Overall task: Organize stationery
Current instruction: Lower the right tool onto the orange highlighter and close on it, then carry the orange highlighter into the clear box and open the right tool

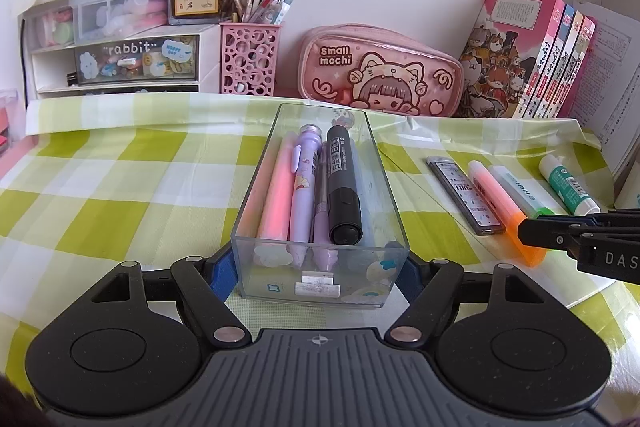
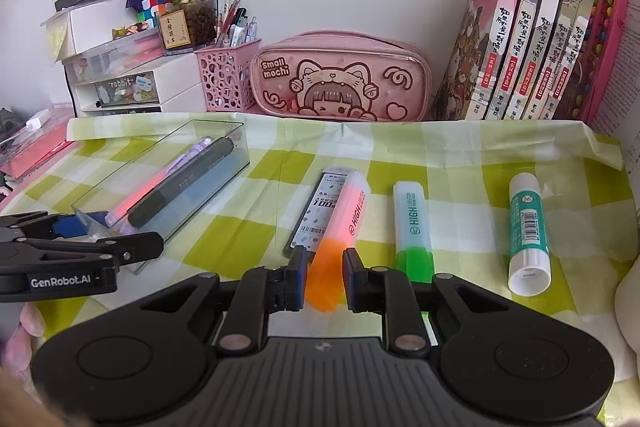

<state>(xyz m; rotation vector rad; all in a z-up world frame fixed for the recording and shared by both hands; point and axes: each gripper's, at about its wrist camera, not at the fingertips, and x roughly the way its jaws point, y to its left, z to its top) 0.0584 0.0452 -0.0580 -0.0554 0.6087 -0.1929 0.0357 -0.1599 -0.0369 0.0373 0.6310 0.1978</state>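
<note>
Right gripper point(image 2: 325, 277): jaws stand to either side of the orange highlighter's point(image 2: 340, 239) cap end, close to it; whether the pads already touch and pinch it, I cannot tell. A narrow gap seems visible on each side, so I log it as straddling, grip not confirmed. Likely purpose: this is the next item to pick.

Left gripper point(image 1: 318, 273): fingers spread wide around the near end of the clear acrylic tray point(image 1: 320, 279), blue pads at its two corners. Contact cannot be confirmed. Judged role: bracing the tray so it stays put while items go in.

Items, largest first:
- Green-and-white checked tablecloth point(image 1: 120, 187) covers the desk and is the work surface.
- Clear acrylic tray lies lengthwise away from the left wrist camera. Already in it: a pink pen point(image 1: 276, 195), a lilac cartoon pen point(image 1: 302, 187), a black marker point(image 1: 342, 187) lying on top, and something pale blue beneath.
- Loose on the cloth to the right of the tray, roughly parallel: pencil-lead case point(image 2: 316, 211), partly under or touching the orange highlighter; green highlighter point(image 2: 414, 227), just beside; glue stick point(image 2: 528, 231), furthest right and well apart from the rest.

Judgement: task is partway through, with four loose items left. The row layout leaves each item clear for a side-on grasp. Risk: the lead case lies against the highlighter and may drag when it lifts.
</note>
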